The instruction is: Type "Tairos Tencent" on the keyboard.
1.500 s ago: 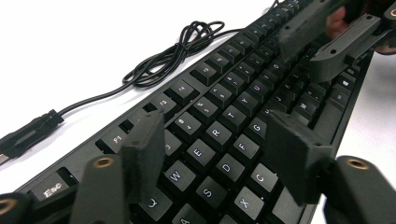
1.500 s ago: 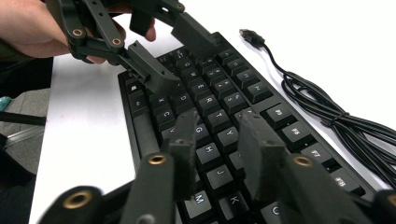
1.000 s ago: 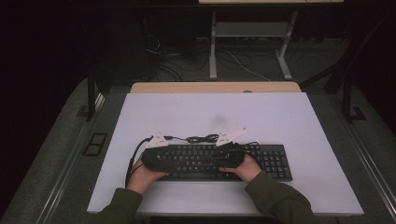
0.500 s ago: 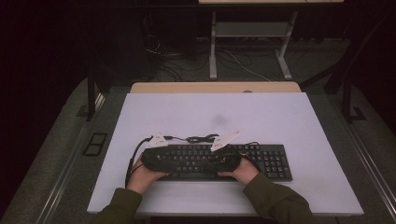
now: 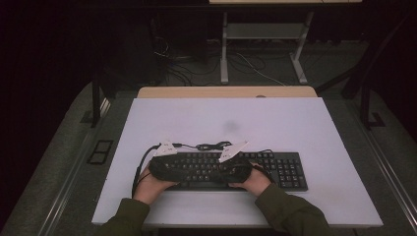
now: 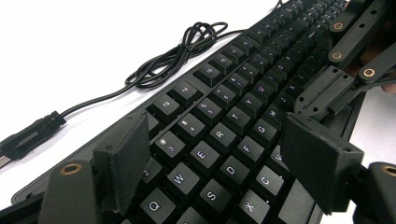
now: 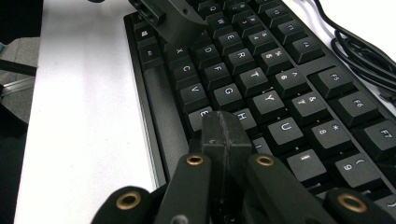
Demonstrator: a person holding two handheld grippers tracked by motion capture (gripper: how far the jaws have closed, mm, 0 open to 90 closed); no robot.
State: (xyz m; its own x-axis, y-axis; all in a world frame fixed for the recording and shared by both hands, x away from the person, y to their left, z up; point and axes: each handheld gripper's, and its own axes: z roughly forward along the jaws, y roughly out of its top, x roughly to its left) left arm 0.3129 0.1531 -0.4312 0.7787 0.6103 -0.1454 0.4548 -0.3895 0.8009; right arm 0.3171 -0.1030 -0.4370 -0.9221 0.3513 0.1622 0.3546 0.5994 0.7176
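white table (image 5: 305, 128), keyboard (image 6: 233, 140) under spread left fingers (image 6: 322, 163)

The keyboard (image 5: 236, 169) lies on the table (image 5: 305, 128), near its front edge. Its cable (image 5: 211, 146) is bunched just behind it. The left gripper (image 5: 169, 167) is over the keyboard's left part and the right gripper (image 5: 236, 167) over its middle; the number pad lies right of both.

Matt black plastic keyboard (image 6: 233, 135) keys, smooth white bench (image 5: 275, 123) top, glossy black cable (image 6: 177, 56), matt black jaws with brass-coloured rivets
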